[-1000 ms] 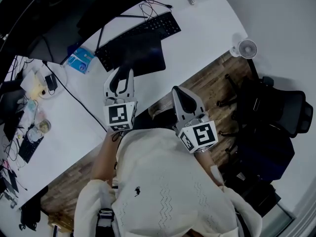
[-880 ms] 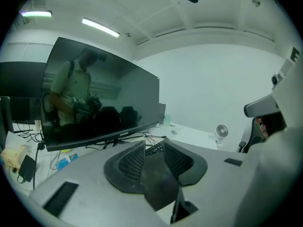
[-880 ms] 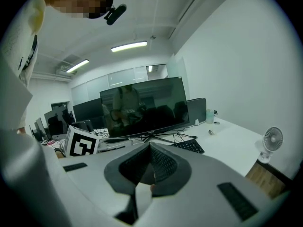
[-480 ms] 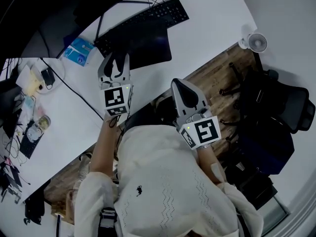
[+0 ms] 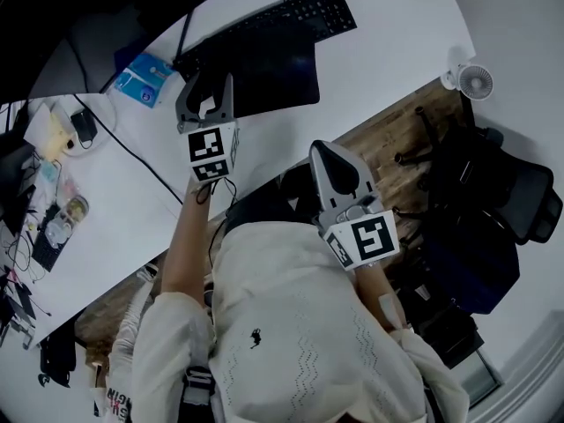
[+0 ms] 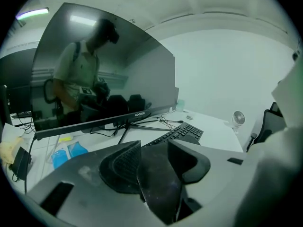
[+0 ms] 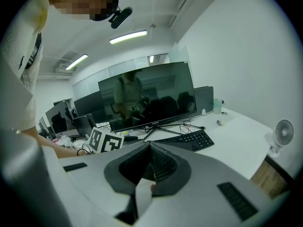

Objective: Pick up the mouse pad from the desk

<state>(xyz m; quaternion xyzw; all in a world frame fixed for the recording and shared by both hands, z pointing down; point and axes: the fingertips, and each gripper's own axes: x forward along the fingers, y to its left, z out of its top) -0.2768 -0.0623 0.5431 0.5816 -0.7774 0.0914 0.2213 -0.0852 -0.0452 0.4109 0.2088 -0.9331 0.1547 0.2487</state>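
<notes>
Now the left gripper hangs over the near left corner of the mouse pad, pointing to the far side and tilted down. Its jaws have just been opening and stand released, well apart. In the left gripper view the pad's dark, speckled surface fills the gap between them, but the pads do not press on it. Whether the tips touch the pad I cannot tell.

The mouse pad lies flat on the white desk, a dark rectangle. Its far edge runs under or against the black keyboard; I cannot tell which. A monitor stands beyond the keyboard, cables trailing from its foot. A blue packet lies on the desk to the left of the pad, near the left gripper.

The right gripper is held nearer the person, off the desk's near edge and to the right of the pad, well apart from it. Its jaws are clenched, tips together, as the right gripper view shows.

A small white fan sits at the desk's right end, and a black chair stands on the wooden floor to the right.
</notes>
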